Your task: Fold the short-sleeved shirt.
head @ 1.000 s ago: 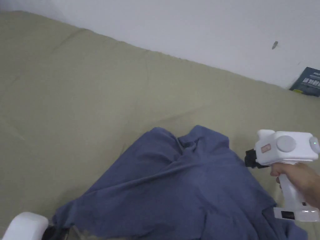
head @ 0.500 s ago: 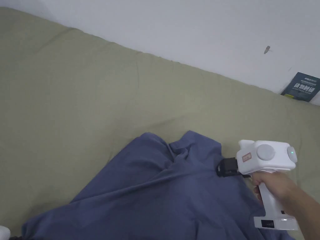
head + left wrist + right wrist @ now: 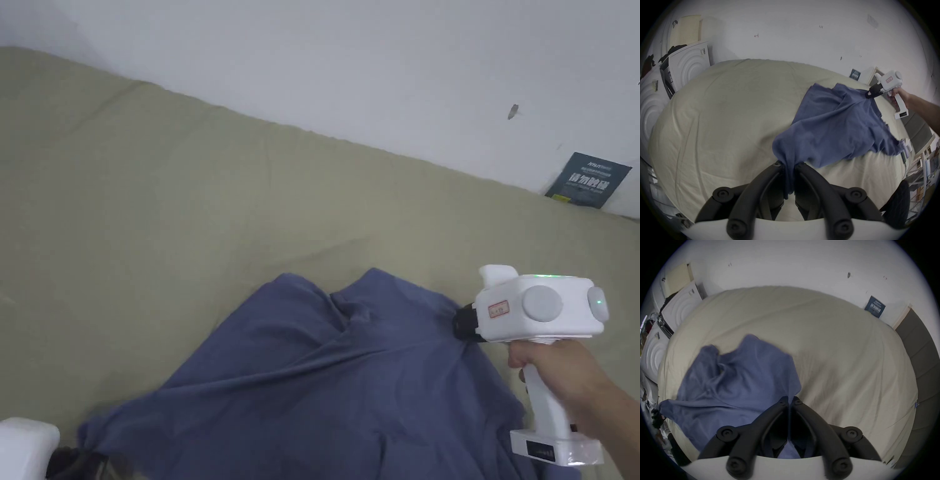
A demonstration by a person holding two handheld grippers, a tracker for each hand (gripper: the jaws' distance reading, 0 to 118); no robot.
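A blue short-sleeved shirt (image 3: 350, 387) lies rumpled on the beige bed (image 3: 187, 206), stretched between both grippers. My right gripper (image 3: 461, 322), white with black jaws, is shut on the shirt's far right edge; in the right gripper view its jaws (image 3: 789, 400) meet with a thin pinch of blue cloth (image 3: 737, 378) between them. At the bottom left my left gripper (image 3: 78, 459) holds the shirt's near corner. In the left gripper view a bunched strip of the shirt (image 3: 831, 126) runs down between its jaws (image 3: 789, 164), and the right gripper (image 3: 869, 95) shows farther off.
A white wall (image 3: 375, 69) runs along the bed's far side, with a dark booklet (image 3: 587, 180) leaning on it at right. White machines (image 3: 687, 65) stand left of the bed; grey panels (image 3: 919, 369) and shelving lie off its right side.
The right gripper has moved slightly up and right, pulling the shirt's far edge taut. The left gripper has come back into the head view at the bottom left, partly through camera shift.
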